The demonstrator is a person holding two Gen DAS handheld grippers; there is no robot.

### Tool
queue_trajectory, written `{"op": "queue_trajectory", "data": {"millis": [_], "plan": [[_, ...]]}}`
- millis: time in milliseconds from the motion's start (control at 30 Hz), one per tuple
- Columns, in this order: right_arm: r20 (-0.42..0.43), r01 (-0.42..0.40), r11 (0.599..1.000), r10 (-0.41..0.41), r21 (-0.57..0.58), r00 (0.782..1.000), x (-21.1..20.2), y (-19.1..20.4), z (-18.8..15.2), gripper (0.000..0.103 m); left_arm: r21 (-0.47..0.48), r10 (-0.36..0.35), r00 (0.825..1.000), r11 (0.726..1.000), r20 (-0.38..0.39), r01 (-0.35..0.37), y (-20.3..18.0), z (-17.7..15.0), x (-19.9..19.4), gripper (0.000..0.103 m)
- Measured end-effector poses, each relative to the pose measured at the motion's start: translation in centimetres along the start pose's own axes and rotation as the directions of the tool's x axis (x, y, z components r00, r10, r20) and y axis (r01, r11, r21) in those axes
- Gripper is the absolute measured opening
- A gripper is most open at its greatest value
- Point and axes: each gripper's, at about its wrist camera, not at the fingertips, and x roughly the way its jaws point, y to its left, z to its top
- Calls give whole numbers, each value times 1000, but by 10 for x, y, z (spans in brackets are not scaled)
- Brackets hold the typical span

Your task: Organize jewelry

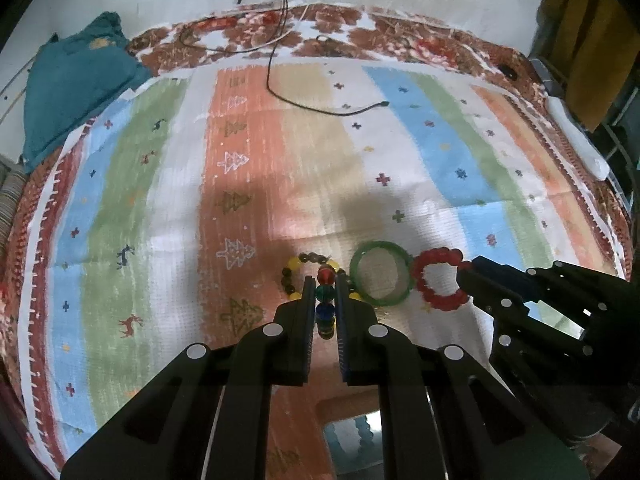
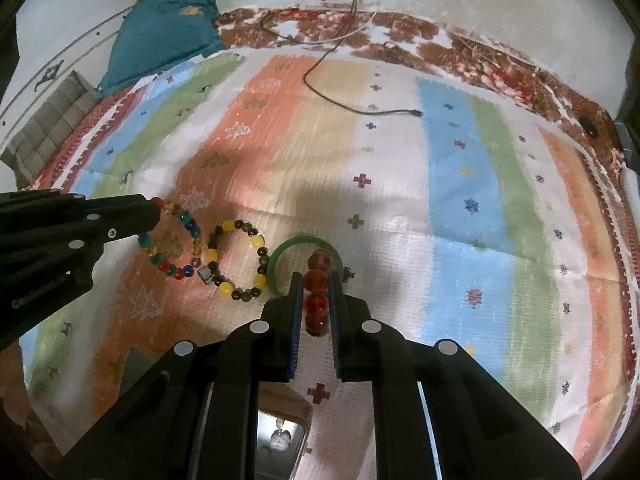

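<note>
Low in the frame, the left gripper [image 1: 325,280] pinches a multicoloured bead bracelet [image 2: 172,240]; the right gripper [image 2: 317,276] pinches a glossy red bead bracelet [image 1: 438,280]. Between them lie a yellow-and-dark bracelet [image 2: 238,260] and green bangle [image 1: 380,274]. The striped cloth [image 1: 400,152] spreads open toward the top.

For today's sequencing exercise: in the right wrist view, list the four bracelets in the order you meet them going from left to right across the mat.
multicolored bead bracelet → yellow and dark bead bracelet → green bangle → red bead bracelet
</note>
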Motion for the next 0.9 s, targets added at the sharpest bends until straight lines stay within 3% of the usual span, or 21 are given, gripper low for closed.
{"op": "queue_trajectory", "data": {"millis": [267, 900], "plan": [[59, 53, 998, -51, -23, 997, -19, 3, -5, 14, -1, -18, 999, 1000, 39, 19, -6, -5, -20, 9], [151, 10, 999, -4, -35, 989, -68, 18, -31, 13, 33, -56, 993, 998, 101, 53, -24, -44, -65, 9]]}}
